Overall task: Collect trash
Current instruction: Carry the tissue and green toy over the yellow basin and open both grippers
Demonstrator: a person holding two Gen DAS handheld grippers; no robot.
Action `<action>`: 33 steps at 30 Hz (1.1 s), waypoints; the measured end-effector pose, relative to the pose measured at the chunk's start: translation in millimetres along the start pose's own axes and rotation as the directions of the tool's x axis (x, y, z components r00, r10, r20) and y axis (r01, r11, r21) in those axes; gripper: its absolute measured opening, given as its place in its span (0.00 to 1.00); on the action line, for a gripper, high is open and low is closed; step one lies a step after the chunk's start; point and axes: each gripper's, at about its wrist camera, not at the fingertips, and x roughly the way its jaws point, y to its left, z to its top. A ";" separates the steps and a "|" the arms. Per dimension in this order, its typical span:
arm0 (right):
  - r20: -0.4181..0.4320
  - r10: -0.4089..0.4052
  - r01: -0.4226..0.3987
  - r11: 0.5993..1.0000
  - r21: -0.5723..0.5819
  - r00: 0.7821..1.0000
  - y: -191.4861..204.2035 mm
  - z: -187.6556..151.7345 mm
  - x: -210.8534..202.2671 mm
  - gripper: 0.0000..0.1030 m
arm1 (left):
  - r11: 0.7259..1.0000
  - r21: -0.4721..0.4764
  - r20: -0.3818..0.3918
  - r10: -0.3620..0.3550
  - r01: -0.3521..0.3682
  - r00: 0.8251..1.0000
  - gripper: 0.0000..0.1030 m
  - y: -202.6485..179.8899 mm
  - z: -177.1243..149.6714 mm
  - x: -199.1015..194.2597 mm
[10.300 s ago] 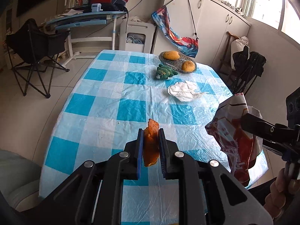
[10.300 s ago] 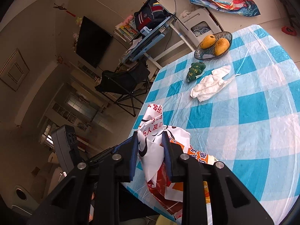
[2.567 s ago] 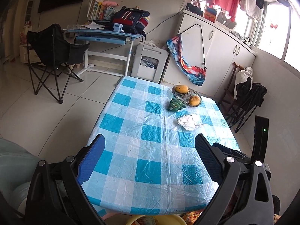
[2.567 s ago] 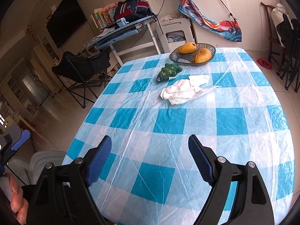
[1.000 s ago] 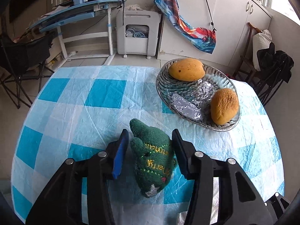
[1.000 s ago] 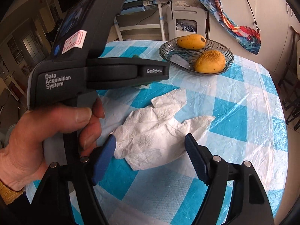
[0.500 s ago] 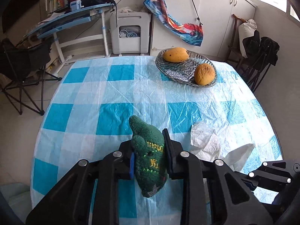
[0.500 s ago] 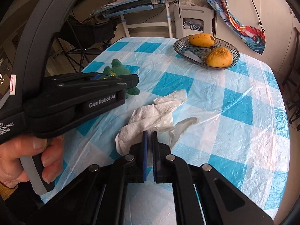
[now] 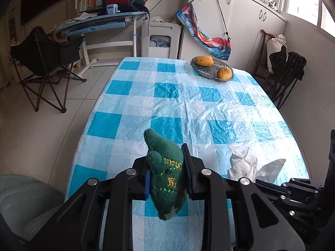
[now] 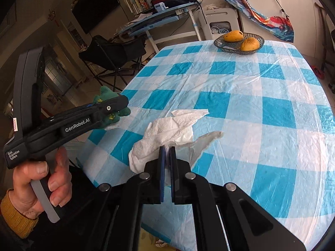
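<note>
Left gripper [image 9: 165, 173] pinches a green knitted toy [image 9: 166, 175] with yellow stitching above the blue-checked tablecloth [image 9: 167, 104]; a fruit bowl [image 9: 212, 69] sits at the far end. Right gripper [image 10: 166, 156], pressed together, clamps a crumpled white paper towel [image 10: 169, 131] lying on the tablecloth [image 10: 251, 104], near its edge.

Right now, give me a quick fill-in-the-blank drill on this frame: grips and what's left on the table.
1. The left gripper is shut on a knitted toy of ____ colour.
2. The right gripper pinches a crumpled white ____.
3. The fruit bowl at the table's far end holds ____ yellow-orange fruits.
4. The tablecloth is checked white and ____.

Missing words: green; tissue; two; blue
</note>
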 end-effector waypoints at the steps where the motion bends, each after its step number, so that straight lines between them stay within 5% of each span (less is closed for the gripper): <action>1: 0.004 0.009 -0.009 1.000 0.001 1.000 3.6 -5.0 -2.7 0.05 | 1.000 -0.006 0.003 -0.003 0.003 1.000 0.23 2.6 -5.9 -7.0; 17: -0.041 0.043 -0.045 0.997 -0.056 0.998 43.1 -72.8 -24.9 0.05 | 0.999 -0.044 -0.012 -0.030 0.029 0.999 0.23 7.8 -89.1 -75.0; 33: -0.214 -0.028 0.015 0.998 -0.064 0.977 54.6 -122.2 -9.9 0.05 | 0.997 -0.041 -0.146 -0.072 0.067 0.987 0.24 -7.1 -158.1 -91.0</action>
